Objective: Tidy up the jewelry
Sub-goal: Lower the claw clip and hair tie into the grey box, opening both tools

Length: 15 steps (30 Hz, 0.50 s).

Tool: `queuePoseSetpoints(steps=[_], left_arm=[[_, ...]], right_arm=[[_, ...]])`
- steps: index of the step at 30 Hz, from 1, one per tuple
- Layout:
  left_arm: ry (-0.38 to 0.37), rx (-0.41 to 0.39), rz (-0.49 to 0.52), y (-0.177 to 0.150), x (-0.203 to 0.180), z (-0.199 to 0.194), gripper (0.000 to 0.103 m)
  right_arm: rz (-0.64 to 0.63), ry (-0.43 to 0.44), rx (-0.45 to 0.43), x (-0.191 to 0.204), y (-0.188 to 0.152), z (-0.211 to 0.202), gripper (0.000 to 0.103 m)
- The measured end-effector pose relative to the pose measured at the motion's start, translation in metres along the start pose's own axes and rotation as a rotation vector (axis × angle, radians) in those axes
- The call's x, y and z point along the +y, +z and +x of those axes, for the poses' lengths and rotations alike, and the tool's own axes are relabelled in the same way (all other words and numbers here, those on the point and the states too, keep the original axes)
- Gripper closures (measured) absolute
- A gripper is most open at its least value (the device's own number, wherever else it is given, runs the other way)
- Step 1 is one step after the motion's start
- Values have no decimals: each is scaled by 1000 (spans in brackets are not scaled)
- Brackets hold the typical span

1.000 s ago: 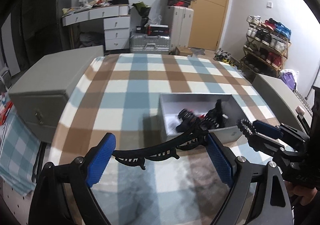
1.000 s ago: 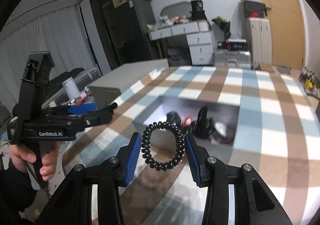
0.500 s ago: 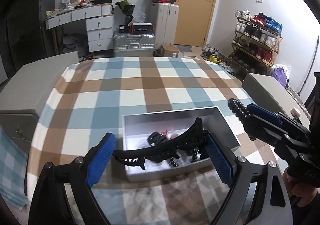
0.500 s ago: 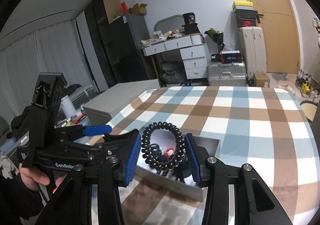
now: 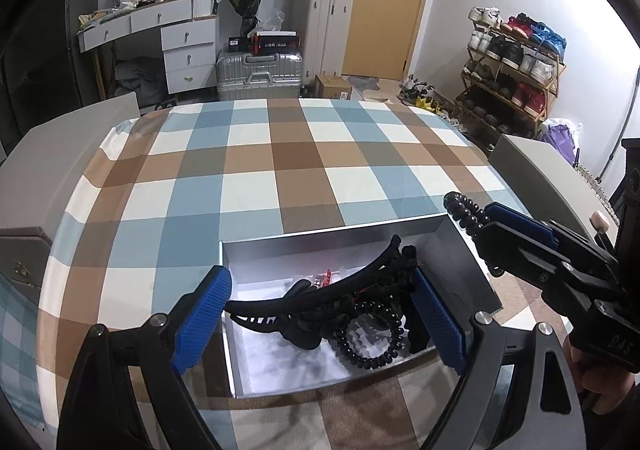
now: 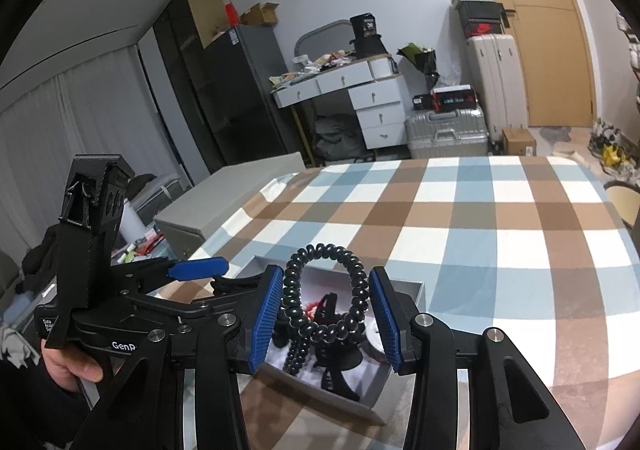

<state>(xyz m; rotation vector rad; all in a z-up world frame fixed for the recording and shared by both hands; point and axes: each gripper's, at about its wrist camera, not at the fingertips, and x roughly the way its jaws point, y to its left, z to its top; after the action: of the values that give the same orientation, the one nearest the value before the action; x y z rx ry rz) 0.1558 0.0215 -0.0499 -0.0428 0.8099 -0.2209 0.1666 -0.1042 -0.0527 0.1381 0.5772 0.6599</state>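
Left hand-held gripper (image 5: 320,314) clamps a black hair claw (image 5: 316,300) over the grey box (image 5: 472,274); right hand-held gripper (image 6: 326,314) grips a spiral hair tie (image 6: 324,290).

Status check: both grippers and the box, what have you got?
Left gripper shut on long black hair clip, above gray box. Right gripper shut on black coil hair tie, over the box. More hair pieces already inside. Nothing blocking.
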Motion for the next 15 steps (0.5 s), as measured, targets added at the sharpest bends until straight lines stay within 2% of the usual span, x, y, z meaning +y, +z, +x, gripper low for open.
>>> queuePoseSetpoints(steps=[12, 15], left_arm=[[-17, 34, -4, 0, 0, 12, 15], [-67, 45, -24, 0, 3, 15, 15]], right_arm=[[-11, -20, 25, -5, -5, 13, 56], [-10, -29, 30, -7, -6, 16, 51]])
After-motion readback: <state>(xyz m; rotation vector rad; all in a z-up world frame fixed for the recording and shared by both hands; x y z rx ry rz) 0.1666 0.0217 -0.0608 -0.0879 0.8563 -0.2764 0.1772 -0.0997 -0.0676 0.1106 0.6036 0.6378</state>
